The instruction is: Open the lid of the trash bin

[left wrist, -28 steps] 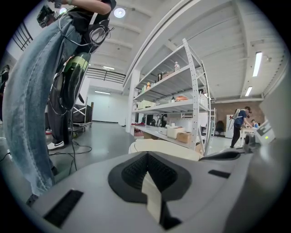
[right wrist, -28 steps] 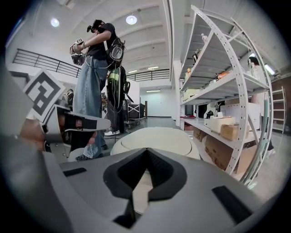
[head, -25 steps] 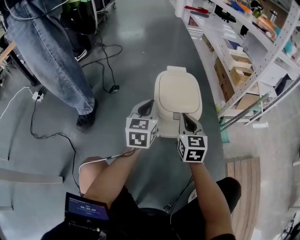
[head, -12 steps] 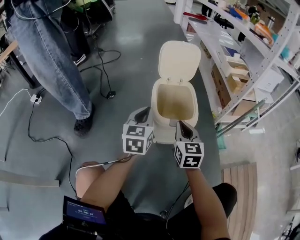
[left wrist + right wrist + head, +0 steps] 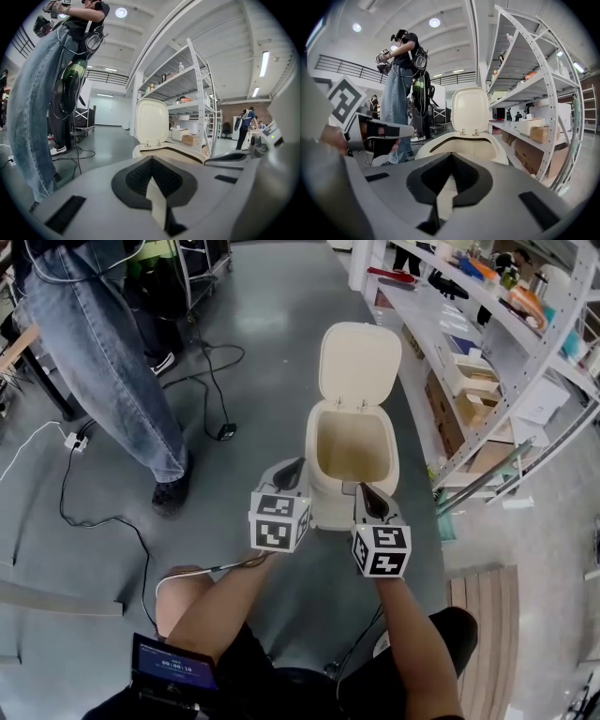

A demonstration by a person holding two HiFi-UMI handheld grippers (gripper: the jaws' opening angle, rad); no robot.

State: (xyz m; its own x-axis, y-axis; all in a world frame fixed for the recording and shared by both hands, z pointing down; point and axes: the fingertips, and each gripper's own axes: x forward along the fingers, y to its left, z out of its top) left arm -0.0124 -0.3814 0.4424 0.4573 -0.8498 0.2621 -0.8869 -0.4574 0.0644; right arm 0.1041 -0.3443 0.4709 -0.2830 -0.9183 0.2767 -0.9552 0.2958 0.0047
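The cream trash bin stands on the grey floor just ahead of me. Its lid is swung up and back on its hinge, and the empty inside shows. The lid stands upright in the left gripper view, and in the right gripper view the lid rises above the bin's rim. My left gripper sits at the bin's front left corner and my right gripper at its front edge. Both are shut with nothing between the jaws, and I cannot tell whether either touches the bin.
A person in blue jeans stands at the far left, with cables trailing over the floor nearby. Metal shelving with boxes runs along the right, close to the bin. A wooden pallet lies at the near right.
A second ago the lid lay shut on the bin. By half a second ago it had swung up, and it stays up now. Both grippers have hardly moved.
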